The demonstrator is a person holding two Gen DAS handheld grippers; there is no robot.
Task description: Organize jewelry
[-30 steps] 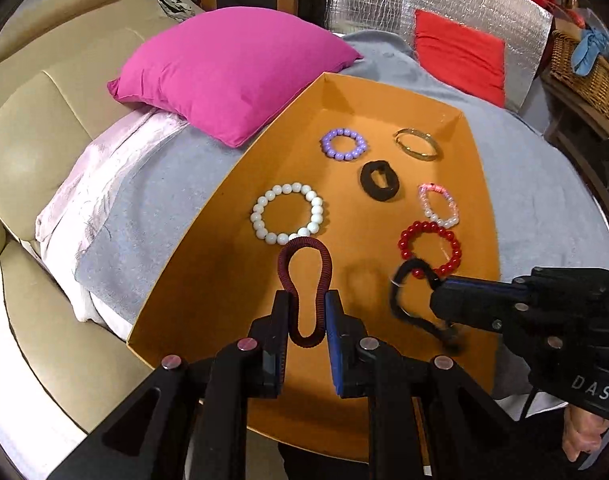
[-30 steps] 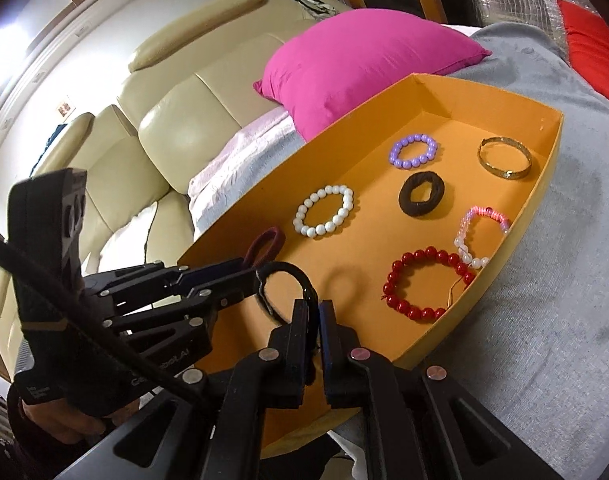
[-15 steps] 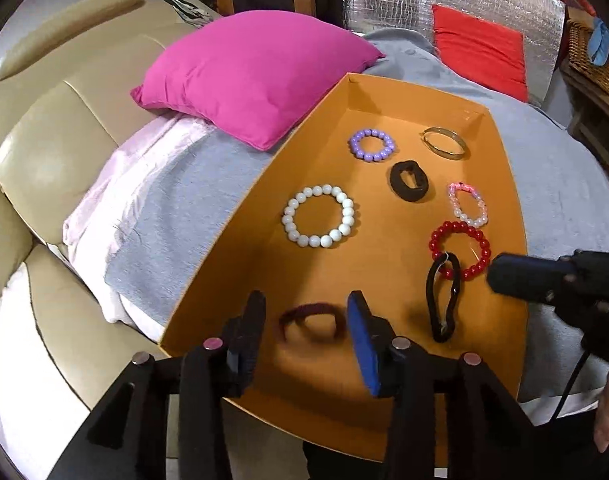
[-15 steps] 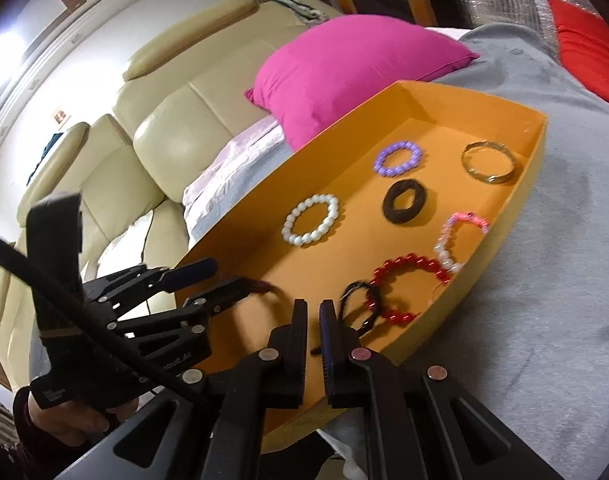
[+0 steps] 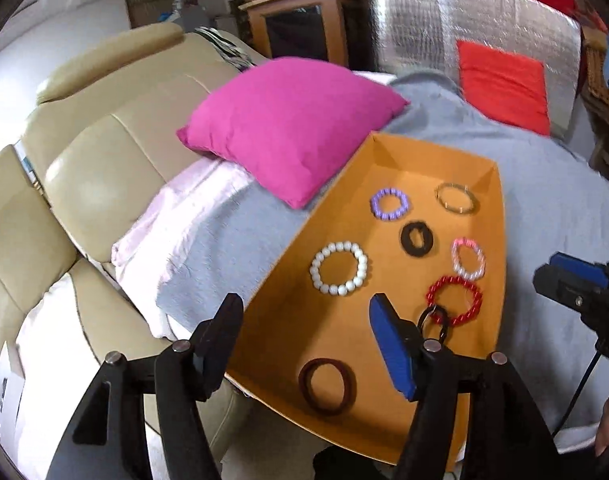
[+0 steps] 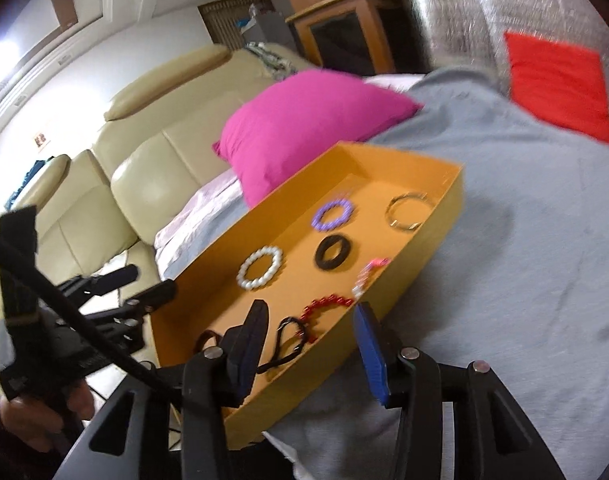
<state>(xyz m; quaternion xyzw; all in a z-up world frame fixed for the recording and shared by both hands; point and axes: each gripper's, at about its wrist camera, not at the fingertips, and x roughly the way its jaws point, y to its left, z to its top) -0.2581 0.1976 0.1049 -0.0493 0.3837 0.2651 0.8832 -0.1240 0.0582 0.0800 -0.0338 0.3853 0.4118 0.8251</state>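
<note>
Left gripper (image 5: pixel 304 320) and right gripper (image 6: pixel 310 330) have just been opening — both empty — above the tray's (image 5: pixel 500 240) near edge, its centre bare.

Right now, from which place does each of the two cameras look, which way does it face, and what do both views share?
Left wrist: sits on the left gripper, faces forward and down at the orange tray; its open fingers and the right gripper show.
Right wrist: sits on the right gripper, faces the tray's right side; its open fingers, the left gripper and a hand show.
Shared: tray, white bead bracelet, pink pillow.
</note>
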